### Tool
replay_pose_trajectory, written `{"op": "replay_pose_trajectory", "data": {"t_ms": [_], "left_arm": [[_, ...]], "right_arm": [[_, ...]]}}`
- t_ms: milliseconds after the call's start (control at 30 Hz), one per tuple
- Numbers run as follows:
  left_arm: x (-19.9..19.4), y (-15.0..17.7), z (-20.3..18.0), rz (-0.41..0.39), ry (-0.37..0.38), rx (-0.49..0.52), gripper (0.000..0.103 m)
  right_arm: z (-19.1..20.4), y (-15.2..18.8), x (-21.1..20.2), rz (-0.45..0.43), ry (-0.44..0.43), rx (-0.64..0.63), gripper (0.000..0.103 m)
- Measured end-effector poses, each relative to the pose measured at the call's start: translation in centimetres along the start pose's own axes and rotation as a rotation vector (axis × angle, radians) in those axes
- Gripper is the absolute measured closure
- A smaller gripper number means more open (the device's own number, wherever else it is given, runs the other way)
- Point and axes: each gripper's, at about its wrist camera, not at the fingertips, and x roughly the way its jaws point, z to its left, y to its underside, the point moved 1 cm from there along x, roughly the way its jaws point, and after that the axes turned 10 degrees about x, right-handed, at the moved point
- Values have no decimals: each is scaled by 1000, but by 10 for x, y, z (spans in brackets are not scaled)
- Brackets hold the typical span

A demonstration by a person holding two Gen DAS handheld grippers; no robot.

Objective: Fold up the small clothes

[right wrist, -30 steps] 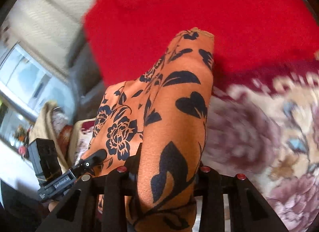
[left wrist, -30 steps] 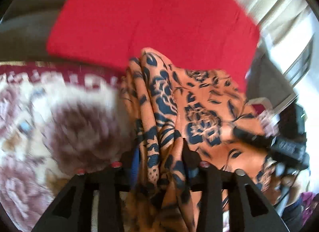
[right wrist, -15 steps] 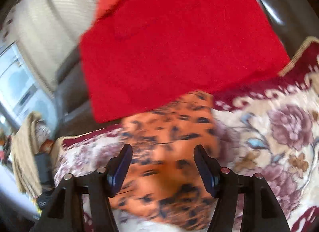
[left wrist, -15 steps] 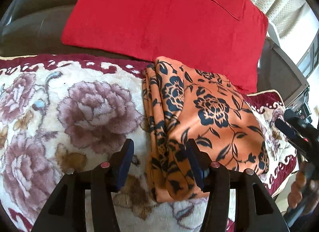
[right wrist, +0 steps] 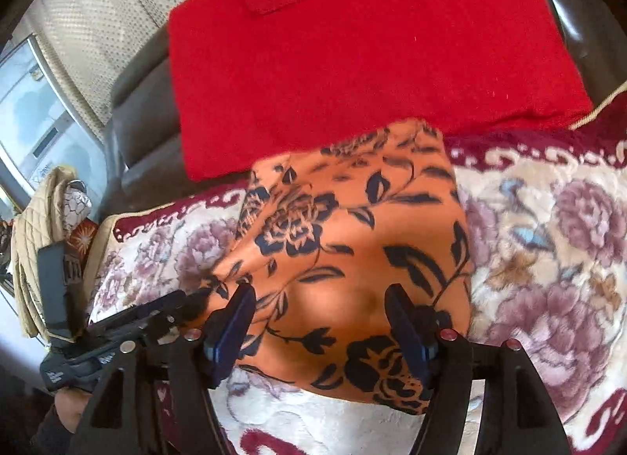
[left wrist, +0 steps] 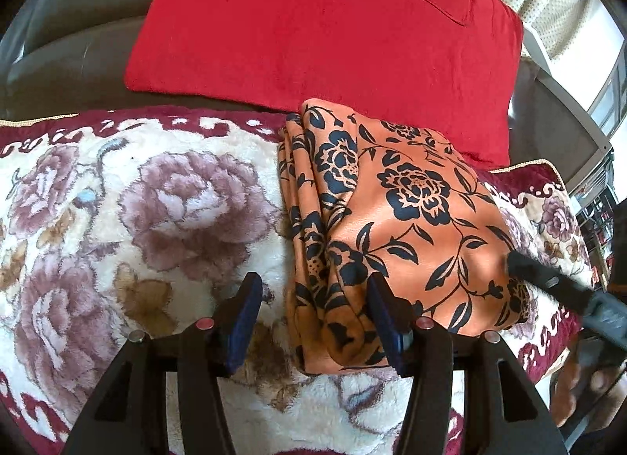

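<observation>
A folded orange garment with dark blue flowers [left wrist: 411, 220] [right wrist: 352, 239] lies flat on the floral blanket [left wrist: 156, 220], its far edge against a red cushion [left wrist: 333, 24]. My left gripper [left wrist: 313, 310] is open and straddles the garment's stacked left edge without pressing it. My right gripper [right wrist: 319, 322] hovers over the near part of the cloth; its jaws are opening and the pads stand apart from the fabric. A right fingertip [left wrist: 521, 267] shows over the garment's right edge in the left wrist view. The left gripper [right wrist: 164, 310] shows at the lower left of the right wrist view.
The red cushion [right wrist: 372, 55] leans on a dark sofa back [left wrist: 78, 24]. A patterned curtain [right wrist: 98, 24] and a beige quilted item [right wrist: 35, 220] are off the blanket's end. A person's hand [left wrist: 588, 376] holds the right gripper. The blanket [right wrist: 548, 259] spreads to both sides.
A second ago both grippers held the garment bunched up. They have let go and drawn back, and the cloth now lies folded on the blanket.
</observation>
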Motion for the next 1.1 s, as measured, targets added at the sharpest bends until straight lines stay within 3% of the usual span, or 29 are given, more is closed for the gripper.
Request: {"op": "replay_pose_trajectory", "data": {"t_ms": [167,367,567,600,767,900,1000,1100], "left_arm": [[5,0,2,8,-6,6,46],[8,-1,1,14,-7,9,43],[24,4,2,64,-2,17,42],[24,5,2,64,-11,21,42],[24,7,1,64,-23,20,42],[15,8,-2,64,-18,15,42],[2,9,-2,39,-45,37,42],[-8,14,1,24,-32,15,42]], "right_arm": [[-4,5,8,28,20,13,30],[3,-33,0,4,-17,10,30],[-41,-67,57,180,-62,225,29],[-45,-70,55,173,-84,274,29],[-35,-85,34,81,-117,249,27],[-55,-92,70,164,-57,299,25],[-33,-85,41,85,-73,211,25],[-23,-66,16,60,-84,167,25]]}}
